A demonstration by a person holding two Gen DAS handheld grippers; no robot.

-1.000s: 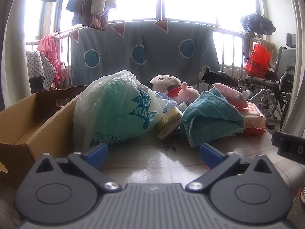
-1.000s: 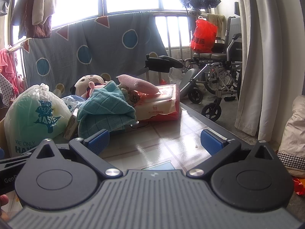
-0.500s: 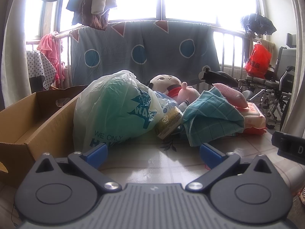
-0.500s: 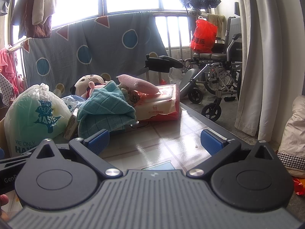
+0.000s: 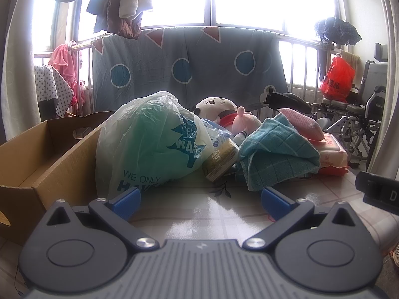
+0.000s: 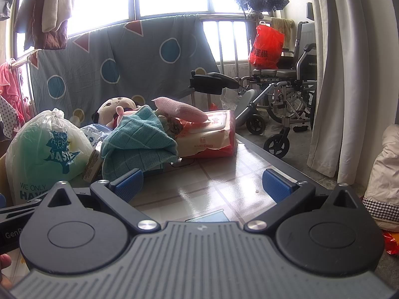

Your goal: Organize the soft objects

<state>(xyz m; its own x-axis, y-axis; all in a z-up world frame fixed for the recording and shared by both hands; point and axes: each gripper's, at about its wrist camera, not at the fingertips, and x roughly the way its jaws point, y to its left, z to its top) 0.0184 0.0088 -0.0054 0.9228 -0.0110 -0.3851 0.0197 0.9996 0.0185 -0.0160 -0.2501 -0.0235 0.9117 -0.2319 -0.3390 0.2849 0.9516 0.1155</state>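
Note:
A heap of soft things lies on the tiled table: a white-green plastic bag, a teal towel, a plush doll, a pink pad and a wet-wipes pack. A small yellow packet leans between bag and towel. My left gripper is open, a short way in front of the bag and towel. My right gripper is open too, before the towel and wipes pack, holding nothing.
An open cardboard box stands left of the bag. A patterned sheet hangs on the rail behind. A wheelchair with a red bag is right of the table, beside a curtain.

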